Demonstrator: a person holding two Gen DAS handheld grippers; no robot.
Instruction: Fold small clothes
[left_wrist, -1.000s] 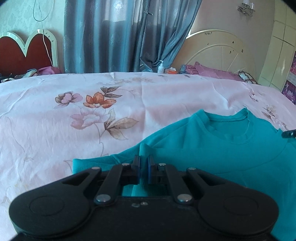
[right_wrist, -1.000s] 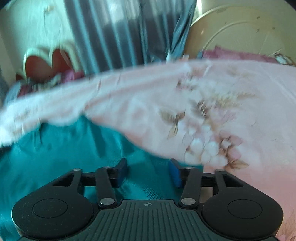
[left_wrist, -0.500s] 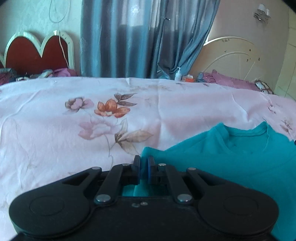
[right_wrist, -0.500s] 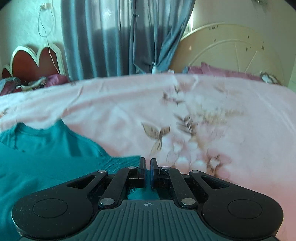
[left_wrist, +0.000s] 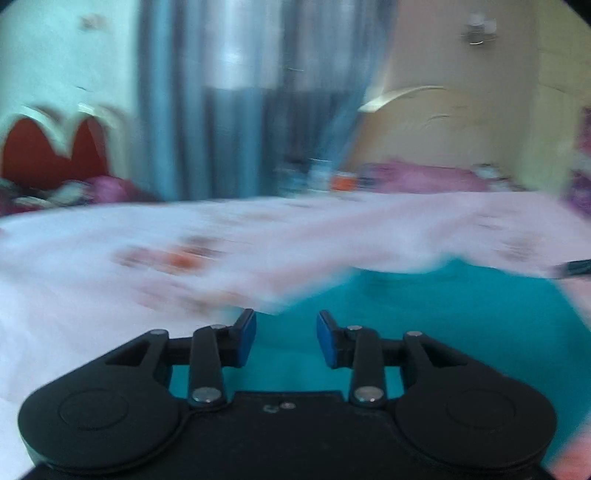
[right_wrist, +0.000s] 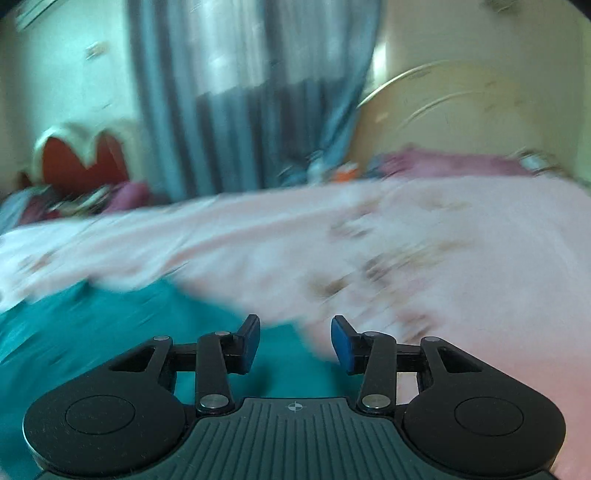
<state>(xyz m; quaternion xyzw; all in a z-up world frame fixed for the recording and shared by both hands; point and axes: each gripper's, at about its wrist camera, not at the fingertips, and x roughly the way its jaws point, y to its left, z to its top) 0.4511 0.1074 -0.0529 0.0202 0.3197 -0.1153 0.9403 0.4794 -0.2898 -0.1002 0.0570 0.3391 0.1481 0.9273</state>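
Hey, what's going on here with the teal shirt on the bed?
A person is folding a teal T-shirt on a bed covered by a pink floral sheet, with a handheld gripper in each hand. Both the left gripper and the right gripper have just been opening; their jaws now stand apart with nothing pinched between the pads. The shirt lies on the sheet beneath them. Both views are motion-blurred, so how far the fold has got is hard to tell.

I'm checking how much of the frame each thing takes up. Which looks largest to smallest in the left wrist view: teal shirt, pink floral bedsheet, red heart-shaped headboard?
1. pink floral bedsheet
2. teal shirt
3. red heart-shaped headboard, though it stands farthest away.
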